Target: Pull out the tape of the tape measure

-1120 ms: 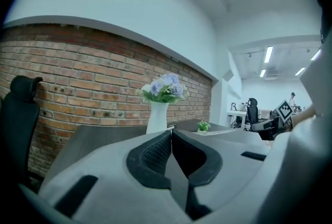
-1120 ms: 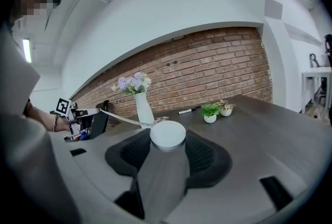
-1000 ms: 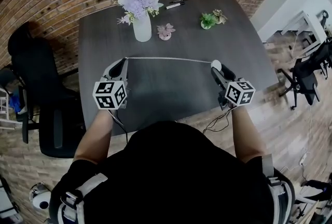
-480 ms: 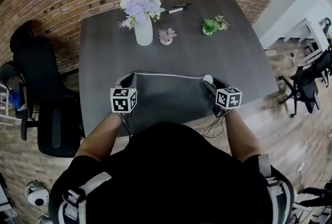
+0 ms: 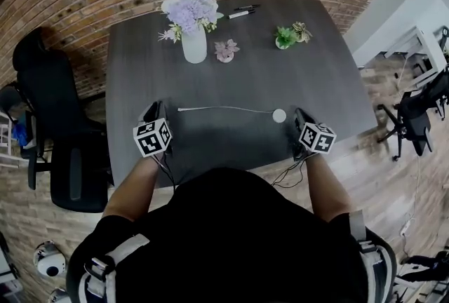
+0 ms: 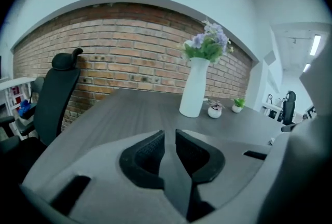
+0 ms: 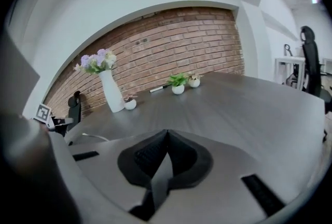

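Table (image 5: 316, 77) holds tape measure (image 5: 279, 115), vase (image 5: 194, 45), pots (image 5: 284, 36) — marker (image 5: 240, 12).

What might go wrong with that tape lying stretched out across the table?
The tape lies free on the table, so it may snap back into its case. The recoil could also skid the case toward the near edge.

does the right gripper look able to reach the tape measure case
Probably yes: the tape measure case lies on bare table just beside the right gripper, nothing between. Its fingers are closing on nothing, so they'd need reopening.
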